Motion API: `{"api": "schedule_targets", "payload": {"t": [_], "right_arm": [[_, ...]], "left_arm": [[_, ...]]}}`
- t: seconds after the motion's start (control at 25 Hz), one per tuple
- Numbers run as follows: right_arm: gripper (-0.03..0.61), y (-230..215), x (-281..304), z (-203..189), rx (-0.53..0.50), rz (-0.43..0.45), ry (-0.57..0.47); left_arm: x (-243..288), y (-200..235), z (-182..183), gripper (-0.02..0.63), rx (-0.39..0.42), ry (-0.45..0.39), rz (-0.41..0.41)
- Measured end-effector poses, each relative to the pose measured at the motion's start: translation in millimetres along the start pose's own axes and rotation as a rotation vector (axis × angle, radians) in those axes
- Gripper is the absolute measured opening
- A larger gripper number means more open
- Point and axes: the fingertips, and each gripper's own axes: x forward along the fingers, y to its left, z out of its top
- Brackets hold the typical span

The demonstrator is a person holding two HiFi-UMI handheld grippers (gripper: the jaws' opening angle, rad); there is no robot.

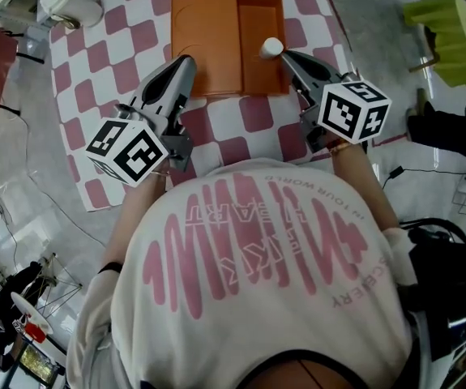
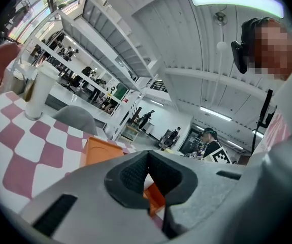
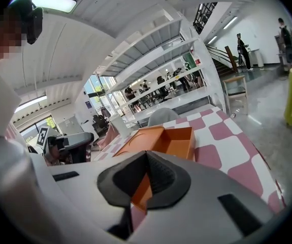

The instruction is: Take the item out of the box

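Observation:
An open orange box (image 1: 258, 19) lies on the checkered tablecloth (image 1: 107, 63), its lid (image 1: 204, 43) flat to the left of the tray. A small white round item (image 1: 271, 48) shows at the tray's near right edge, right at the tip of my right gripper (image 1: 284, 55). That gripper's jaws are shut, and I cannot tell whether they touch the item. The right gripper view shows the box (image 3: 179, 139) beyond the shut right gripper (image 3: 146, 154), with no white item in sight. My left gripper (image 1: 185, 60) is shut and hovers by the lid's near left corner, with the box (image 2: 102, 149) ahead of it.
A white lidded paper cup (image 1: 69, 5) stands at the table's far left corner. A yellow-green table (image 1: 447, 35) is off to the right on the floor. The person's torso in a white shirt fills the lower half of the head view. Cables lie on the floor.

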Motion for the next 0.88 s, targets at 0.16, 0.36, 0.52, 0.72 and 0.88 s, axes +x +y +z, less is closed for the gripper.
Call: {"api": "schedule_targets", "payload": {"t": [0.16, 0.36, 0.52, 0.72, 0.88], "right_arm": [[0.006, -10.8, 18.3, -2.7, -0.003, -0.018, 0.033], [0.006, -22.2, 32.7, -0.6, -0.019, -0.035, 0.053], [0.006, -29.2, 39.8, 0.6, -0.046, -0.044, 0.073], [0.006, -37.7, 45.3, 2.3, -0.133, -0.066, 0.135], [0.008, -42.9, 49.4, 5.3, -0.253, -0.081, 0.203]], "left_arm": [[0.5, 20.9, -1.1, 0.008, -0.021, 0.004, 0.012], [1.4, 37.3, -5.7, 0.008, -0.029, 0.020, 0.021], [3.8, 41.5, -12.0, 0.008, -0.032, 0.035, 0.017], [6.2, 47.1, -16.0, 0.008, -0.047, 0.034, 0.021], [6.8, 51.2, -18.9, 0.008, -0.057, 0.035, 0.025]]}}
